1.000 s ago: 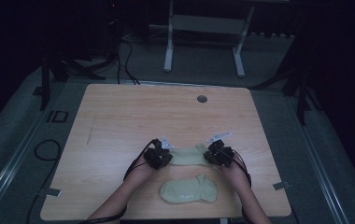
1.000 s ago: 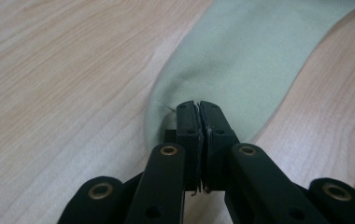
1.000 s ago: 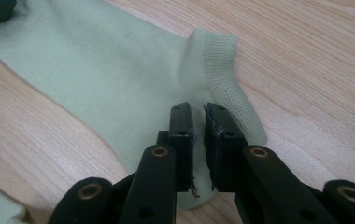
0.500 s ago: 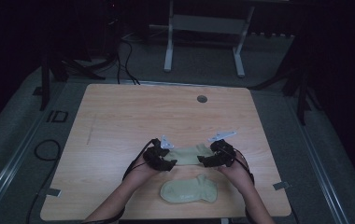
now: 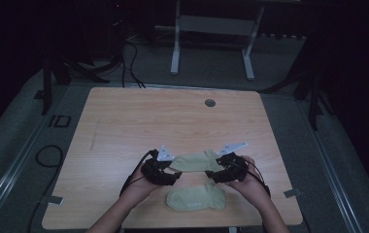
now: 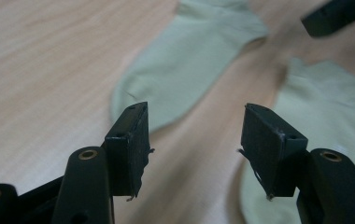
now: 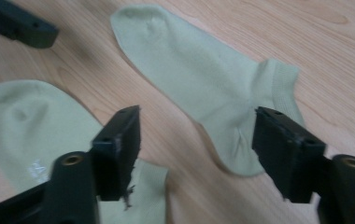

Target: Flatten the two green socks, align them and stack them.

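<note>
The far sock (image 5: 195,161) lies flat on the counter (image 5: 124,121) between our two grippers, with the near sock (image 5: 195,196) just beside it toward us. Our left gripper (image 6: 194,135) has just been opening and stands wide, nothing between its jaws. Our right gripper (image 7: 196,144) has just narrowed slightly, still gaping above the socks.

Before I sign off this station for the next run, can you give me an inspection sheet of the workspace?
Surface: light wooden table, round grommet hole near far edge.
Job's things: two pale green cotton socks, far sock flat between tools, near sock flat.
Clutter: nothing seen.
Grippers: left tool open, empty; right tool open, empty; jaws just moved.
Cables: black cable trailing from left tool.
Surroundings: grey floor, white stand, dark room.
</note>
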Available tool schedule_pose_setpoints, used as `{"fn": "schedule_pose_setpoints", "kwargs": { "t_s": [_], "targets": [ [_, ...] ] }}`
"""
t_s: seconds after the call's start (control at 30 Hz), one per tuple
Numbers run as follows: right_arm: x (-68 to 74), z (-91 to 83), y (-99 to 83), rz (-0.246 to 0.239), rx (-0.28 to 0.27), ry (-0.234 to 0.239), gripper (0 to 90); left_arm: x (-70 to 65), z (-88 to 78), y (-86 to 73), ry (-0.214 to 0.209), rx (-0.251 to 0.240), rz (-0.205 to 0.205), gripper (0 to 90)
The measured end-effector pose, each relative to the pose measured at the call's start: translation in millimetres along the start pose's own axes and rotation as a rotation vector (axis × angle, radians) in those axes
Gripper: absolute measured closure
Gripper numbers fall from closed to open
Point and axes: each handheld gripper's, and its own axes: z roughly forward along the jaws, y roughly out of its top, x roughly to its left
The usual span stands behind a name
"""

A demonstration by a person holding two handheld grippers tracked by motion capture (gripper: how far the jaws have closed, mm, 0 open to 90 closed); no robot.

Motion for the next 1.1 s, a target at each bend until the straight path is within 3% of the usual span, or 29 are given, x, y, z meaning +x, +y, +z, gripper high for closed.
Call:
{"fn": "schedule_pose_setpoints", "kwargs": {
  "t_s": [0.1, 0.3, 0.4, 0.53, 0.77, 0.9, 0.97, 1.1],
  "targets": [
    [2.8, -8.9, -6.0, 0.002, -0.023, 0.031, 37.0, -5.1, -6.3, -5.7, -0.02, 0.015, 0.012, 41.8],
    [9.9, -14.7, -24.8, -0.01, -0.002, 0.022, 42.8, -17.1, -16.9, -20.7, -0.007, 0.014, 0.027, 45.3],
    [12.3, -14.5, -35.2, -0.015, 0.015, 0.021, 45.1, -22.4, -16.6, -26.8, -0.032, 0.036, 0.023, 40.7],
    [14.9, -14.4, -48.3, -0.009, 0.028, 0.017, 49.1, -30.6, -13.0, -36.9, -0.019, 0.078, 0.042, 40.7],
    [18.7, -13.4, -64.4, 0.007, 0.039, 0.011, 49.1, -31.9, -11.2, -50.8, -0.021, 0.076, -0.008, 48.5],
    [20.7, -9.9, -71.0, 0.017, 0.063, -0.018, 49.1, -35.4, -8.8, -56.3, -0.003, 0.087, -0.011, 50.6],
    [23.2, -6.7, -74.8, 0.011, 0.079, -0.055, 49.0, -37.7, -7.3, -58.6, -0.01, 0.087, -0.013, 52.0],
    [29.2, -4.0, -77.9, -0.007, 0.087, -0.064, 50.4, -40.0, -3.0, -62.2, -0.015, 0.101, -0.014, 54.2]
  ]
}}
